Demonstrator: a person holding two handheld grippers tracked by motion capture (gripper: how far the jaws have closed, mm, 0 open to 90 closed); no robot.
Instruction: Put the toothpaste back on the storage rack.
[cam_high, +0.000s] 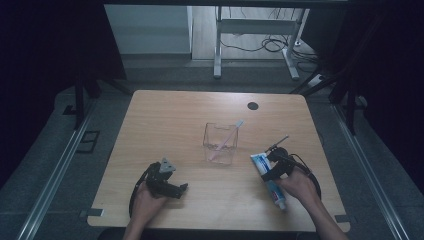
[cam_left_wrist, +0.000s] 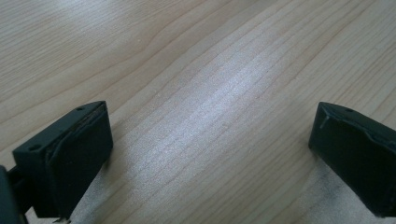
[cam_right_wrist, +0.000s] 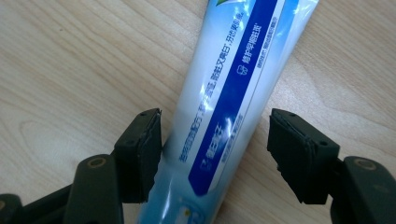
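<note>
A white and blue toothpaste tube lies flat on the wooden table at the right front, its cap toward the person. My right gripper sits low over it. In the right gripper view the tube runs between the two jaws of the right gripper; the left pad is at its edge, the right pad stands clear, so the jaws are open around it. My left gripper rests at the left front, and in its own view the left gripper stands wide open over bare wood.
A clear plastic cup stands at the table's middle with a pink toothbrush leaning in it. A dark round hole marks the far side. Metal rails run along both sides of the table.
</note>
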